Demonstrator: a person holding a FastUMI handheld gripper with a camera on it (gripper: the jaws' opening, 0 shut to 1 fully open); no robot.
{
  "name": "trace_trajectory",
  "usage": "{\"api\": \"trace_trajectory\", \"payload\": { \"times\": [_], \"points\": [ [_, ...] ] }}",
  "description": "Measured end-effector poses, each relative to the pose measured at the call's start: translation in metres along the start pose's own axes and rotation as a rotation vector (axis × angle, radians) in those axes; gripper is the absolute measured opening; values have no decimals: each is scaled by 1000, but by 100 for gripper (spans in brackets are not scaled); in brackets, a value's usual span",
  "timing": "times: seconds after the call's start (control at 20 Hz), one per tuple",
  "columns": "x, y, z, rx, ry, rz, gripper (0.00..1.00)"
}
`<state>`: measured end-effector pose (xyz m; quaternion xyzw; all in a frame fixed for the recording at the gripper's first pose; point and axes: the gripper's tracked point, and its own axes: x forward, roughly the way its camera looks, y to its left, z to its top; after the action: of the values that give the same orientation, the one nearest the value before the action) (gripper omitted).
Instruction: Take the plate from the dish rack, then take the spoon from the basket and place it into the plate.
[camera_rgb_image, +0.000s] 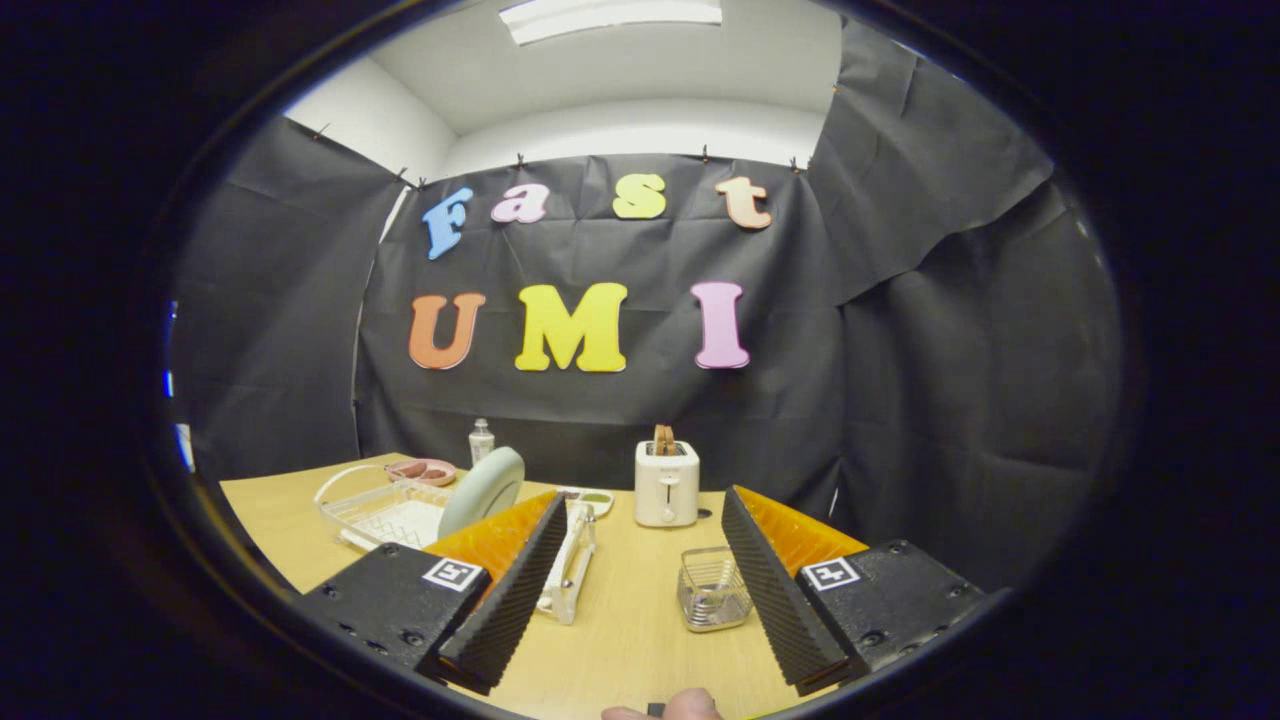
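Note:
A pale green plate (484, 488) stands on edge in the clear dish rack (378, 512), beyond my left finger. The rack's near end (568, 572) shows between the fingers, close to the left one. A small wire basket (712, 592) sits on the wooden table (630, 630) just inside my right finger. What lies in the basket is too small to tell. My gripper (642, 505) is open above the table's near part, the fingers wide apart with nothing between them.
A white toaster (667, 485) with toast in it stands straight ahead, near the booth's back wall. A small bottle (481, 440), a pink dish (424, 470) and a flat little tray (592, 498) sit behind the rack. A person's thumb (668, 708) shows beneath the fingers.

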<state>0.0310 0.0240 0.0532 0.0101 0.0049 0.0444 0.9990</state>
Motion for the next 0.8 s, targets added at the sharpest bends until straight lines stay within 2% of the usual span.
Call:
{"api": "trace_trajectory", "payload": {
  "times": [0.5,0.8],
  "points": [
    [72,45,76,-32,103,113,100],
    [128,106,85,-15,302,222,100]
  ]
}}
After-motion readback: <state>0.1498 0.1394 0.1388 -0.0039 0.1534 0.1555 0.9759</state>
